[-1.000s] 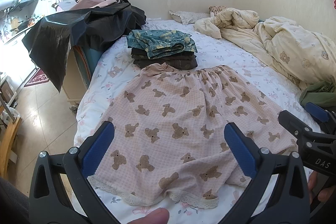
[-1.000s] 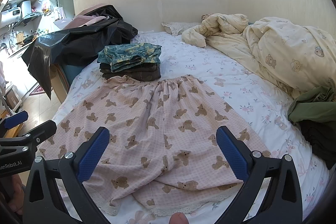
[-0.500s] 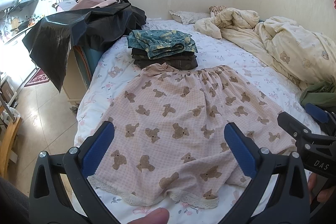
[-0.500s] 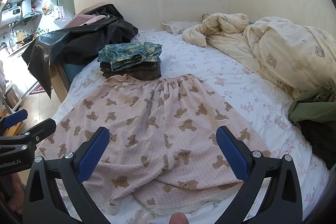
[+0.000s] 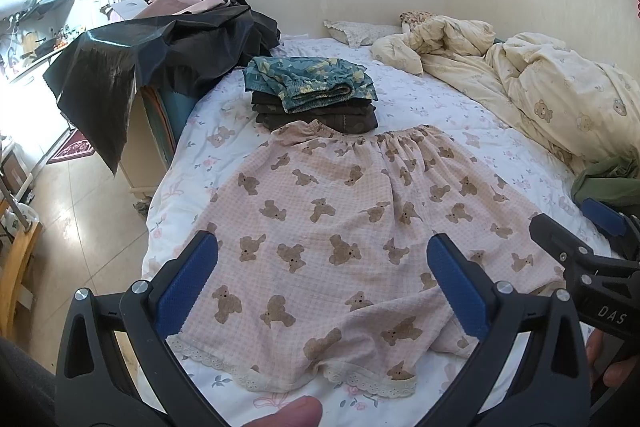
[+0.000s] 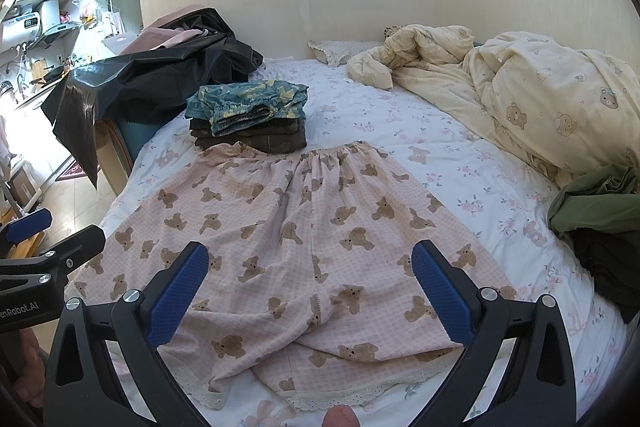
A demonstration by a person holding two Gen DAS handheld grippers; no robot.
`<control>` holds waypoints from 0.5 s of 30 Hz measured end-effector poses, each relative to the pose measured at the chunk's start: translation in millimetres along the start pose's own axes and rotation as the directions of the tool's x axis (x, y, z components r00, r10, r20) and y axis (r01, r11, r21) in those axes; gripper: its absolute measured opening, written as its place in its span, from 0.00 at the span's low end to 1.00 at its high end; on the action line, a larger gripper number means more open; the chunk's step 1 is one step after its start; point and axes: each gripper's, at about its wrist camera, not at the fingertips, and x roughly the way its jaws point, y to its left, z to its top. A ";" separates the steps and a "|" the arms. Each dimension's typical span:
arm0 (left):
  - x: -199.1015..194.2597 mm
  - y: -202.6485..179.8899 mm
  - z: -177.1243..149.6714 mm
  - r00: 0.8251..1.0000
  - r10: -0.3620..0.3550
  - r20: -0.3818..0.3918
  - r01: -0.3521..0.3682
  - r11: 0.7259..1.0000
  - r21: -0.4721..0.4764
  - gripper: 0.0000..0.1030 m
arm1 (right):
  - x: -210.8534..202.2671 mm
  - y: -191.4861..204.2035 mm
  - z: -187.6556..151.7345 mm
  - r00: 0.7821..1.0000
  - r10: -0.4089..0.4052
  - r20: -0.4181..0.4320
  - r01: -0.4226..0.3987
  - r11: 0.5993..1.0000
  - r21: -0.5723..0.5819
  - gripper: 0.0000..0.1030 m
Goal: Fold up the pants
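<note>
At the far left a black cover (image 5: 160, 59) hung over furniture beside the bed (image 5: 440, 99); just right of it, on the flowered sheet, stood a stack of folded clothes (image 5: 312, 95), its near edge touching or just behind the waistband of the pink bear-print pants (image 5: 340, 219); those pants lay spread flat in the middle of the bed, waistband far, lace hems near, both legs side by side and a little rumpled at the near right hem; nothing of them was folded yet, so the task seemed to be at its very start, with every fold left to make and, judging by the stack, a place there to end on; the left claw (image 5: 322, 281) hovered wide above the near left leg, gripping nothing; the right claw (image 6: 310, 283) hovered wide above the crotch seam and right leg, likewise empty; at the right a cream quilt (image 6: 540, 95) was heaped, and near it lay a green garment (image 6: 600, 203) over dark cloth.
</note>
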 end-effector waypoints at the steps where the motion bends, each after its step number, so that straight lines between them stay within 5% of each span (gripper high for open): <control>1: 0.0 0.0 0.1 1.000 0.001 0.000 -0.001 1.000 0.001 1.00 | -0.2 -0.2 0.1 1.000 0.000 0.000 0.000 1.000 0.000 1.00; 15: -0.1 0.5 0.1 1.000 0.001 -0.001 -0.001 1.000 -0.001 1.00 | -0.9 -0.6 -2.0 1.000 0.002 0.008 -0.002 1.000 0.000 1.00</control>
